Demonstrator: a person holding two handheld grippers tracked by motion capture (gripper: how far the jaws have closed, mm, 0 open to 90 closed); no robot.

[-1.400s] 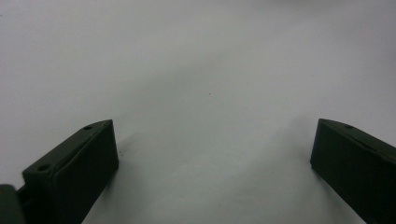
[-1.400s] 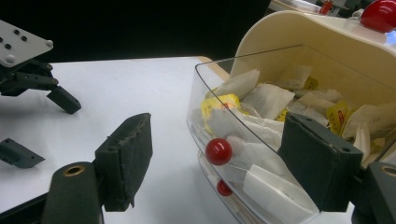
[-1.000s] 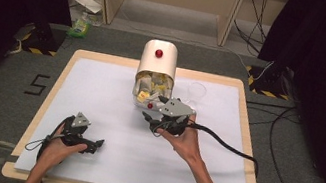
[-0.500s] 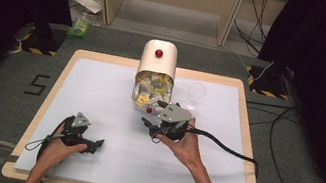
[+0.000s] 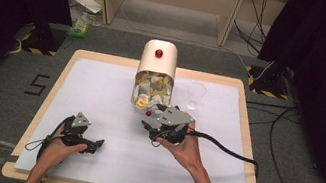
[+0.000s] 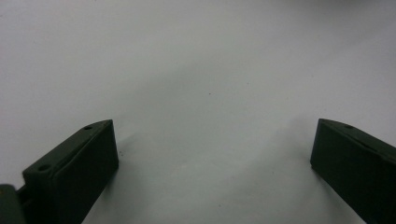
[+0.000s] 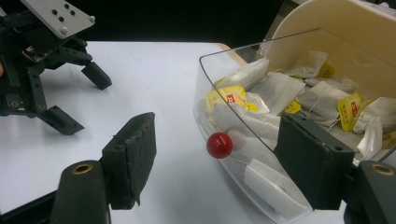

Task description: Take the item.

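We have the right tool (image 5: 155, 120) at the front of the tea-bag dispenser (image 5: 155, 72), which stands mid-tabletop, a cream rounded box with a red knob on top (image 5: 159, 53). Its clear front flap (image 7: 243, 140) is swung out toward us, and a small red knob (image 7: 219, 144) sits on the flap's lower edge. In the right gripper view that knob lies between our two black jaws – closer to neither pad than the eye can settle, and touching neither. The jaws stand wide apart and have nothing clamped; the right-hand jaw is in front of the flap's clear wall, the left-hand one is over bare white tabletop (image 5: 100, 90). Behind the flap we see the tea bags (image 7: 280, 93) heaped in the bin, white paper sachets with yellow tags, some pressed against the plastic.

Our left tool (image 5: 91, 144) rests low on the tabletop near the front left, well apart from the dispenser. Its own view shows both jaws spread wide over plain white surface – nothing is between them. The right gripper view also catches it farther off at upper left (image 7: 70, 102).

A clear glass (image 5: 195, 93) stands just to the right of the dispenser, near the back of the white sheet.
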